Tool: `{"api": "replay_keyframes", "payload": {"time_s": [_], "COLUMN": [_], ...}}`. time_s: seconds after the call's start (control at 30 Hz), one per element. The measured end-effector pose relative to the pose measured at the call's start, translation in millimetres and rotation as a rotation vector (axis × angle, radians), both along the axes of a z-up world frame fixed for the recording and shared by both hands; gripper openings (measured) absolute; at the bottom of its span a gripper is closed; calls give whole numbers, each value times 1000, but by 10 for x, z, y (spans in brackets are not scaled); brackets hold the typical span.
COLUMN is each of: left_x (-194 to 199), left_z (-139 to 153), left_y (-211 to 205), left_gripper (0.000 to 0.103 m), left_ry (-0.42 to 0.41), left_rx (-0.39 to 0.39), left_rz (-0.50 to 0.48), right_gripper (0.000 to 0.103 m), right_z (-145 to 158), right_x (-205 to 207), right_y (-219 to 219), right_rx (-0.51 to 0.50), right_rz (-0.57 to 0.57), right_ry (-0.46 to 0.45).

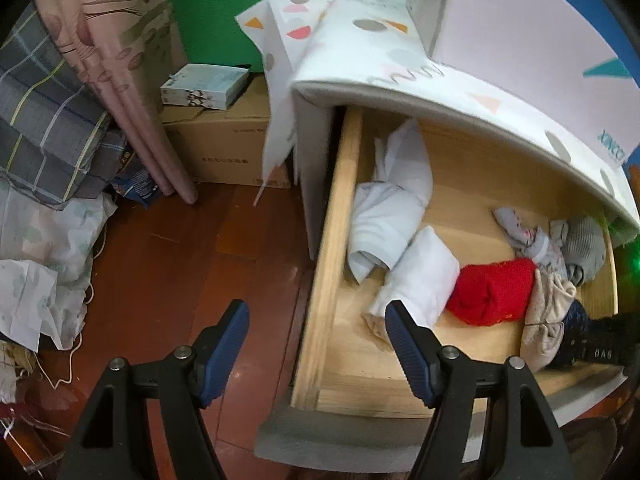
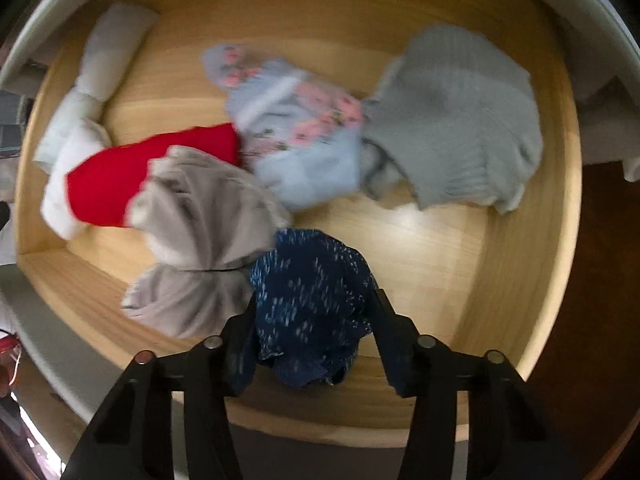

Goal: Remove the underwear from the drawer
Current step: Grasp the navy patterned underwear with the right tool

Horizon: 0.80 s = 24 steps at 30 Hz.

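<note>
Hovering above the drawer's (image 1: 326,264) left edge, the left tongs (image 1: 316,318) stood wide open and empty, white rolls (image 1: 400,216) and a red bundle (image 1: 494,292) lying inside. In the right view, the right tongs (image 2: 314,314) straddled the navy underwear (image 2: 310,304) near the drawer's front wall, the fingers (image 2: 390,324) against the cloth, though a firm grip could not be told.

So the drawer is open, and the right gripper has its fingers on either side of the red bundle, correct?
Not quite. The drawer is open, but the right wrist view shows the right gripper with its fingers on either side of the dark blue speckled bundle, not the red bundle, which lies further left in that view.
</note>
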<state>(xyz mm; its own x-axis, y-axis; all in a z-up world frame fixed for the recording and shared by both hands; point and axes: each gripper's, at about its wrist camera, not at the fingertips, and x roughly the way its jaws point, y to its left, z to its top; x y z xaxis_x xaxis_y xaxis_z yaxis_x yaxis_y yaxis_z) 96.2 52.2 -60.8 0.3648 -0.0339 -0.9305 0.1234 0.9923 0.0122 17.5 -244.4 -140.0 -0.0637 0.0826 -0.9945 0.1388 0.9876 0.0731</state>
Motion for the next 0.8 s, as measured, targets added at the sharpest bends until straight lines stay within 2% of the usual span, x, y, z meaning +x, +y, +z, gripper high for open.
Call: {"api": "replay_keyframes", "payload": {"time_s": [0.37, 0.63, 0.8], "left_x": [13, 55, 87], "left_z": [-128, -183, -143], "left_y": [-268, -422, -423], "left_gripper": [72, 72, 72], "left_ry": [61, 82, 88], "left_rx": [17, 64, 41], "left_rz": [-73, -113, -109], "right_gripper": [43, 34, 29], "right_z": [-76, -157, -130], "right_x": [39, -75, -231], "right_y": [-350, -602, -727], "right_rx": [-21, -45, -23], "right_rz": [-33, -58, -98], "right_ry": [35, 50, 37]}}
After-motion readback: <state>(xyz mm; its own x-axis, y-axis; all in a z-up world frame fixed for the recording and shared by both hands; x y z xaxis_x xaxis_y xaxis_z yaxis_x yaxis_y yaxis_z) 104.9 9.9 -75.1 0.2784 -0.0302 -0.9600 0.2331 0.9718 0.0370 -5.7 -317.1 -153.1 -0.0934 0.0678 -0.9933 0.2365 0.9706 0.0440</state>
